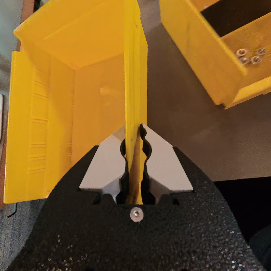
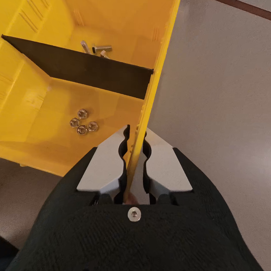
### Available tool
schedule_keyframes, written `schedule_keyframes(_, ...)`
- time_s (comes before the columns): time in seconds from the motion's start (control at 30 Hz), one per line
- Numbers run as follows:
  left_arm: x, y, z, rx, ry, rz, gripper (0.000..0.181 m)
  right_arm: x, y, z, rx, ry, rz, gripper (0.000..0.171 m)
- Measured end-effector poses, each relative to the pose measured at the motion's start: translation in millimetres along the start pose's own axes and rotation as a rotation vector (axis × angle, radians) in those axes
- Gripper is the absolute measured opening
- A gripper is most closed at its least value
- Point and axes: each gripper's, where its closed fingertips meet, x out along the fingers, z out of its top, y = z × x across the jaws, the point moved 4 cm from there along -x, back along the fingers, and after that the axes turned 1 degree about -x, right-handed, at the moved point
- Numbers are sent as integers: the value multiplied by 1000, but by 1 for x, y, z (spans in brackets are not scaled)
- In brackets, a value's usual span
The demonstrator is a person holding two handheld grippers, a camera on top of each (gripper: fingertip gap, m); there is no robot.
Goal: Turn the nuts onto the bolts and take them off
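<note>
Several silver nuts point(image 2: 83, 121) lie in the near compartment of a yellow bin point(image 2: 36, 146). A few bolts point(image 2: 96, 49) lie in its far compartment, behind a black divider point(image 2: 93, 73). My right gripper point(image 2: 137, 129) is closed on this bin's right wall point(image 2: 154, 90), one finger inside and one outside. My left gripper point(image 1: 133, 127) is shut on the right wall point(image 1: 134, 73) of a second yellow bin point(image 1: 66, 73), which is empty. The bin with the nuts point(image 1: 250, 57) also shows at the upper right of the left wrist view.
Both bins stand on a grey-brown table point(image 1: 183, 132), with a strip of bare surface between them. In the right wrist view the table point(image 2: 212, 102) stretches to the right of the bin up to a dark edge point(image 2: 249, 8). A dark area point(image 1: 242, 205) lies below the table's front edge. There is about 35 cm between the tips of the two grippers.
</note>
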Motion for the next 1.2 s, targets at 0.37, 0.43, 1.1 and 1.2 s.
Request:
schedule_keyframes(0.37, -62, 1, 46, 61, -158, 129, 8, -15, 82, 37, -77, -405, 215, 58)
schedule_keyframes(0.43, -76, -13, 67, 98, -220, 103, 8, -43, 59, 48, -44, -523, 212, 57)
schedule_keyframes(1.1, 23, -431, 206, 754, -143, -734, 9, -221, -285, -69, 259, -813, -487, 40)
schedule_keyframes(1.2, 46, -465, 197, 783, -72, -730, 10, -213, -296, -76, 265, -808, -487, 39)
